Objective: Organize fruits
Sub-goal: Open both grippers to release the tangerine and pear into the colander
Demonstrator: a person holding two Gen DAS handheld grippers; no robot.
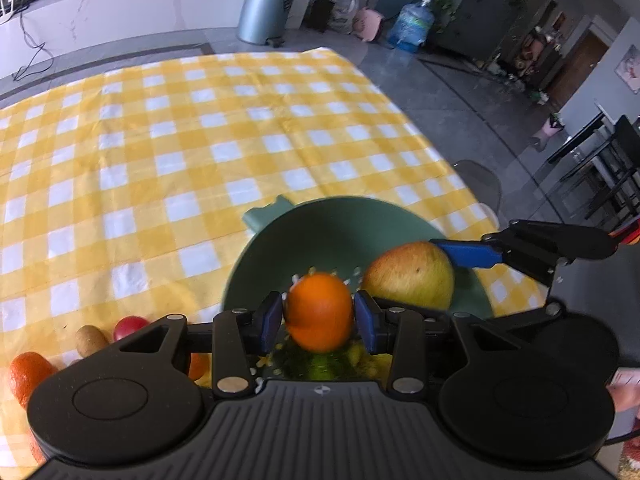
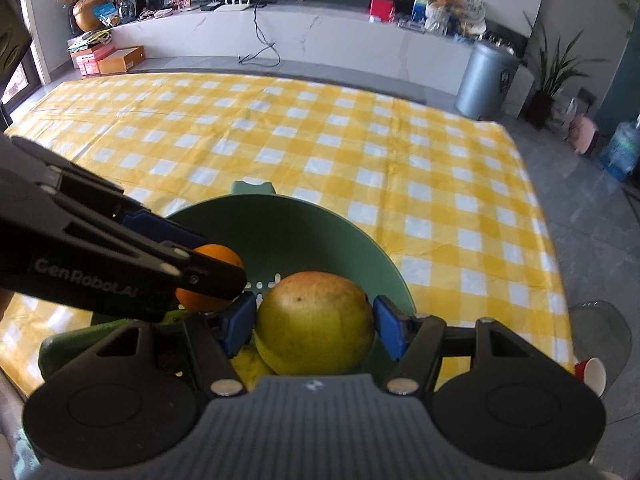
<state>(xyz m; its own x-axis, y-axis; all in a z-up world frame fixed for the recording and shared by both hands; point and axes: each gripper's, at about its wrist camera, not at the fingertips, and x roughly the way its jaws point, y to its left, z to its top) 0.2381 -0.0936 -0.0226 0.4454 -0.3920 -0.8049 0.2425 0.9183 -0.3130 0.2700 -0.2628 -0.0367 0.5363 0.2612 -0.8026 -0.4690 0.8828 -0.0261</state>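
Observation:
My left gripper (image 1: 320, 314) is shut on an orange (image 1: 320, 312), its blue pads pressing both sides, just above the near inside of a green colander bowl (image 1: 320, 220). My right gripper (image 2: 316, 326) is shut on a yellow-red mango (image 2: 316, 324) over the same bowl (image 2: 288, 216). In the left wrist view the mango (image 1: 408, 276) hangs right of the orange, with a right gripper finger (image 1: 468, 254) on it. In the right wrist view the left gripper (image 2: 216, 284) reaches in from the left with the orange (image 2: 218, 258). Yellow and green fruit beneath the grippers is mostly hidden.
A yellow checked cloth (image 1: 160, 140) covers the table. At its near left lie another orange (image 1: 28, 372), a brown kiwi-like fruit (image 1: 90, 338) and a red fruit (image 1: 130, 326). A red paper cup (image 2: 592, 372) stands near the right table edge. A green fruit (image 2: 60, 352) lies left of the bowl.

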